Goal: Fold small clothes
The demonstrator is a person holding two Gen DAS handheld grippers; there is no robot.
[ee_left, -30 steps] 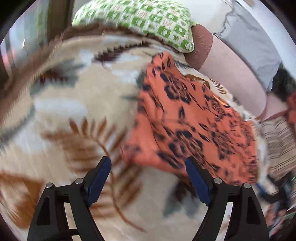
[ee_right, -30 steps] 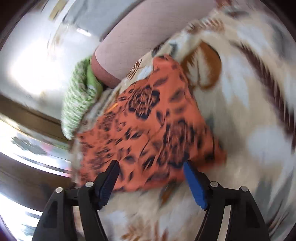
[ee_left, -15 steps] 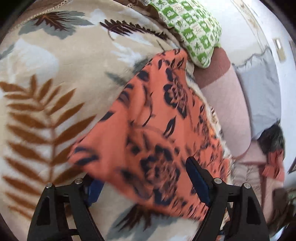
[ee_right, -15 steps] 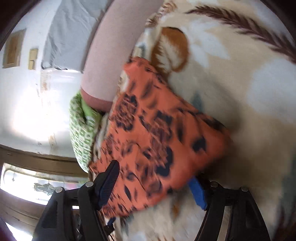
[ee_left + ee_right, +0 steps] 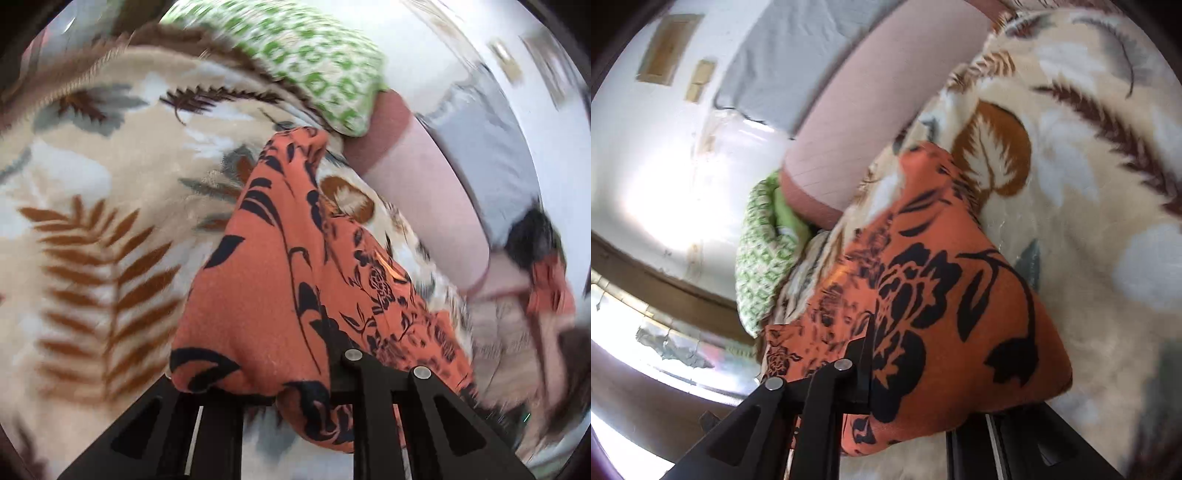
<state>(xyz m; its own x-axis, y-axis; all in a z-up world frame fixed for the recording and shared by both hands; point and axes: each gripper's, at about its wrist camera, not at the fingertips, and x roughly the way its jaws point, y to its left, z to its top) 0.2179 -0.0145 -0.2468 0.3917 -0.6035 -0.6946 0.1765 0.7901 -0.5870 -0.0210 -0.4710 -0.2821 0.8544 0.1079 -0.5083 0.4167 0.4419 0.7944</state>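
An orange garment with a black flower print (image 5: 280, 295) lies on a leaf-patterned blanket (image 5: 92, 221). My left gripper (image 5: 295, 373) is shut on the garment's near left corner, and the cloth drapes over its fingers and hides the pads. In the right wrist view the same garment (image 5: 945, 302) bunches up from the blanket (image 5: 1089, 221). My right gripper (image 5: 905, 391) is shut on its near right corner, with cloth covering the fingertips. Both near corners are lifted off the blanket while the far edge still rests on it.
A green and white patterned pillow (image 5: 306, 62) and a pink bolster (image 5: 424, 184) lie at the far edge of the bed. A grey cushion (image 5: 491, 147) leans on the white wall. More clothes (image 5: 546, 288) sit at the right. A window (image 5: 646, 332) is on the left.
Both grippers went from open in front of the flat garment to closed on its near corners. The near edge has been raised off the blanket and the cloth now bunches over the fingers.
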